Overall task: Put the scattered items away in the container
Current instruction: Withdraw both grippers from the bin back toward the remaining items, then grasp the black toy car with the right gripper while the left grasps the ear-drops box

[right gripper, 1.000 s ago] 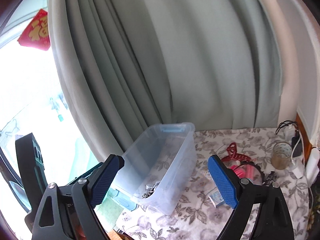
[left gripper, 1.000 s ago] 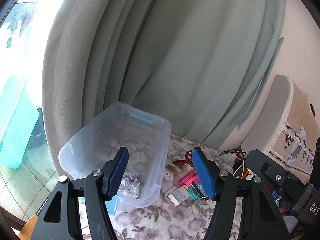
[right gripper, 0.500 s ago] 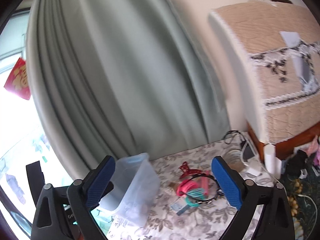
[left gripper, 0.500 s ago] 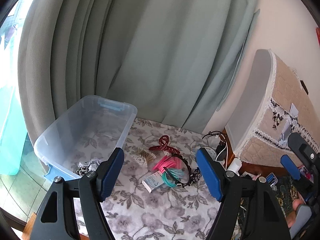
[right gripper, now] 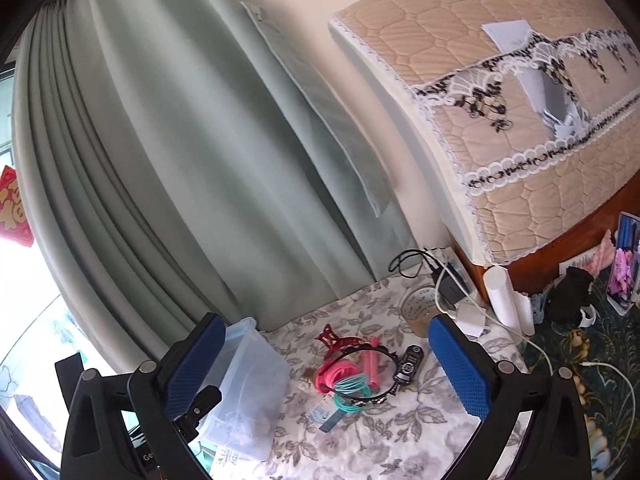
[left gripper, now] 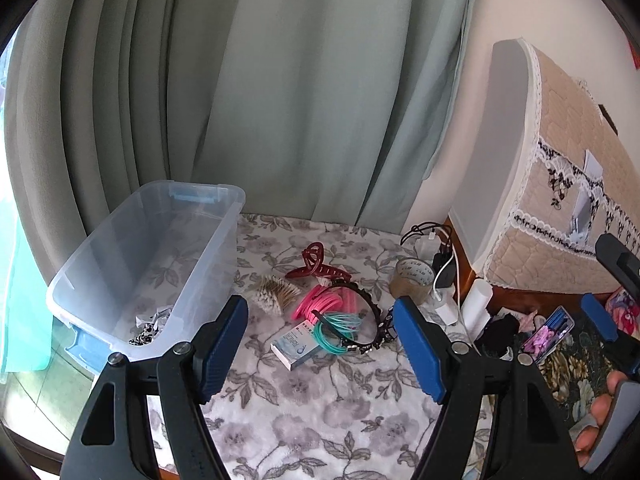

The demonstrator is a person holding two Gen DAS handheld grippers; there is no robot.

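Blue rubber pads on both tools, and both sets of jaws are spread wide with nothing between them. The left gripper (left gripper: 320, 344) hangs over the near edge of the floral-covered surface (left gripper: 320, 420), lined up with the pile of clutter, and the right gripper (right gripper: 332, 364) hovers off toward the right edge, looking in at the same pile.

Closest to the left gripper is a small white and blue box (left gripper: 295, 345), touching a bunch of teal hair ties (left gripper: 336, 330). Just past those sit pink hair ties (left gripper: 318, 304) and a black beaded headband (left gripper: 368, 316) draped over them, then a bristly tan brush head (left gripper: 276, 294) and a dark red claw clip (left gripper: 316, 266) further back. A black key fob (right gripper: 408, 362) lies by the headband's right end. The clear plastic container (left gripper: 132, 248) sits at the left edge, with 1 black-and-white patterned thing (left gripper: 150, 326) in its near corner.

My take: the next pick is only being lined up. The box looks like the easy grab, since it's rigid and nearest, so I'd close across its short sides. The ties and headband overlap, so lifting 1 could drag the others. I'd leave the tape roll (left gripper: 412, 280) and charger cables (left gripper: 440, 256) at the far right corner alone.
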